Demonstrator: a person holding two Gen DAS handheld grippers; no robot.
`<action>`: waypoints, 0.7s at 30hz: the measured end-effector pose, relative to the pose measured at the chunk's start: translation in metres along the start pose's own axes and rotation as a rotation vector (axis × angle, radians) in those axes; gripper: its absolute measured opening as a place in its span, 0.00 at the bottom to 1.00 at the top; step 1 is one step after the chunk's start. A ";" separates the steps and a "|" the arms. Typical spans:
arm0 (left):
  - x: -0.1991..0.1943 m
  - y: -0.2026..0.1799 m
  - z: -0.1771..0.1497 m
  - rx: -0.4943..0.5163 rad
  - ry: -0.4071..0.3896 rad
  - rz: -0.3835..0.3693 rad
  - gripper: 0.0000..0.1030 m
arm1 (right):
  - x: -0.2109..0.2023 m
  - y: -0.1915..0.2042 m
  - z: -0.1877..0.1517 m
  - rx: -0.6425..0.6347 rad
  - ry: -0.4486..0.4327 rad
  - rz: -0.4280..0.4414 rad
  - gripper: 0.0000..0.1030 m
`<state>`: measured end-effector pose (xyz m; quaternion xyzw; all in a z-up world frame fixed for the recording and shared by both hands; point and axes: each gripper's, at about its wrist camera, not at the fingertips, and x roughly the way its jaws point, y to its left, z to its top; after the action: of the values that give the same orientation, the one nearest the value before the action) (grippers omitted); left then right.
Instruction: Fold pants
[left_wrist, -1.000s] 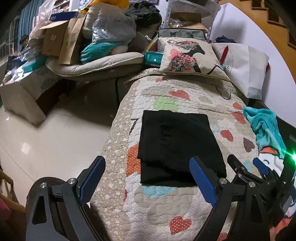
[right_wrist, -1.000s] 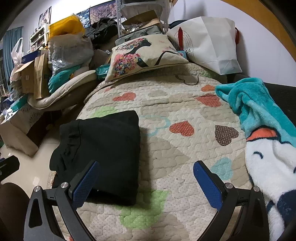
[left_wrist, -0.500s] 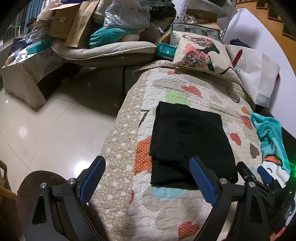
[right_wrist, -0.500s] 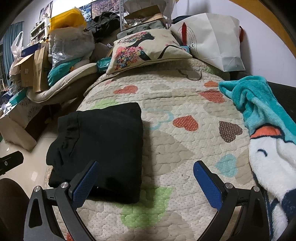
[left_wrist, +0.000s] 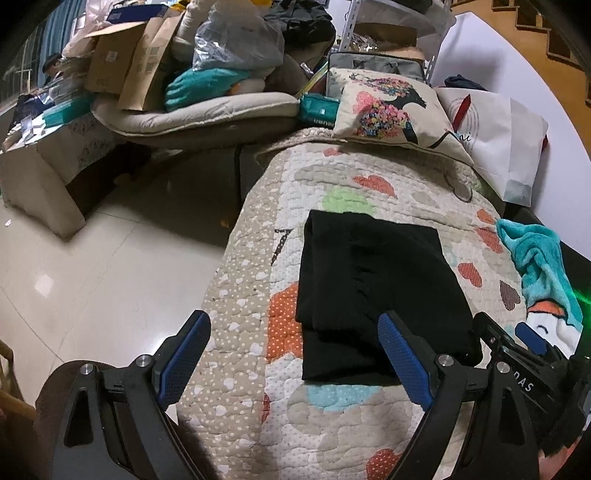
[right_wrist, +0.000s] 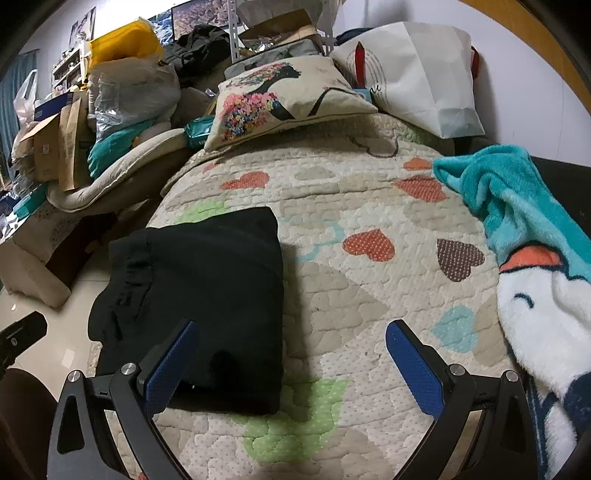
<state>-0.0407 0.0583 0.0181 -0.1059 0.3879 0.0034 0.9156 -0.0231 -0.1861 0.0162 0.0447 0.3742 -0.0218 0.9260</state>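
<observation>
The black pants lie folded into a compact rectangle on the heart-patterned quilt. They also show in the right wrist view, left of centre. My left gripper is open and empty, held above the quilt's near left edge, just short of the pants. My right gripper is open and empty, above the quilt beside the pants' right edge. The right gripper also shows in the left wrist view, at the lower right.
A printed cushion and a white bag lie at the far end of the quilt. A teal and white blanket lies on the right. The tiled floor drops away on the left, with boxes and bags piled beyond.
Both grippers have stayed open and empty. The left view has shifted and drawn slightly back from the pants; the pants have not moved.
</observation>
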 end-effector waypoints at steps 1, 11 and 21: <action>0.003 0.001 0.000 -0.004 0.009 -0.003 0.89 | 0.001 0.000 0.000 0.002 0.005 0.001 1.00; 0.028 0.014 -0.002 -0.055 0.097 -0.024 0.89 | 0.017 0.001 -0.002 0.016 0.046 0.005 1.00; 0.040 0.020 -0.003 -0.076 0.132 -0.039 0.89 | 0.025 0.004 -0.003 0.023 0.065 0.000 1.00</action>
<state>-0.0170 0.0746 -0.0163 -0.1480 0.4448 -0.0066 0.8833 -0.0066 -0.1820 -0.0034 0.0560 0.4037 -0.0246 0.9128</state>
